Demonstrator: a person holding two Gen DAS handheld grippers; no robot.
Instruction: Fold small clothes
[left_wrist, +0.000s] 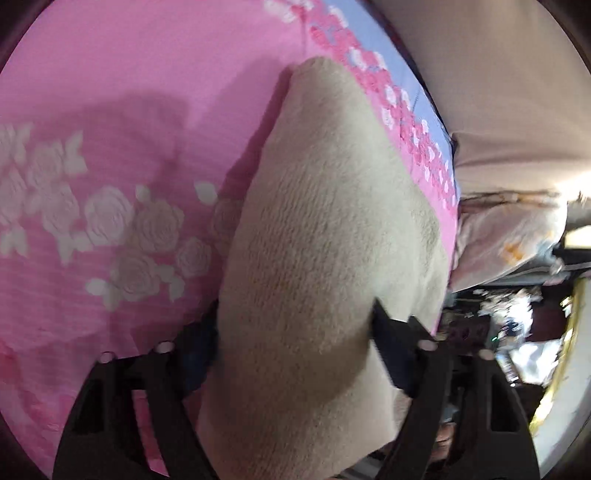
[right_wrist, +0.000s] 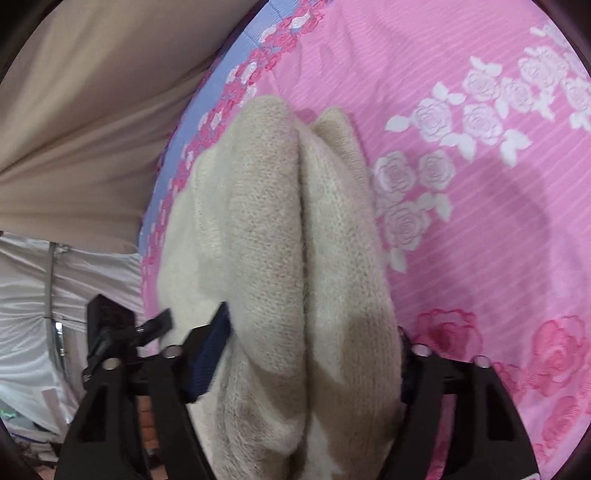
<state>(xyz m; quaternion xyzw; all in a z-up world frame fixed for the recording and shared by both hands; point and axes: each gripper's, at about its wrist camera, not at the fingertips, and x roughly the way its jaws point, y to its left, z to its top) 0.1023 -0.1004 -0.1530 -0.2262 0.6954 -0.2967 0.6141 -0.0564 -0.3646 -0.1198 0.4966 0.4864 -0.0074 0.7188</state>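
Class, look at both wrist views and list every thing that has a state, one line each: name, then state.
Left gripper: shut on the cream knit garment.
Right gripper: shut on the cream knit garment.
Cream knit garment: bunched, doubled over with a crease down the middle, held at two places above the bedspread.
Pink rose bedspread: spread flat, lightly wrinkled, shadowed beneath the garment.

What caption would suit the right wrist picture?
Right gripper pinching a bunched cream knit garment above a pink rose-patterned bedspread.
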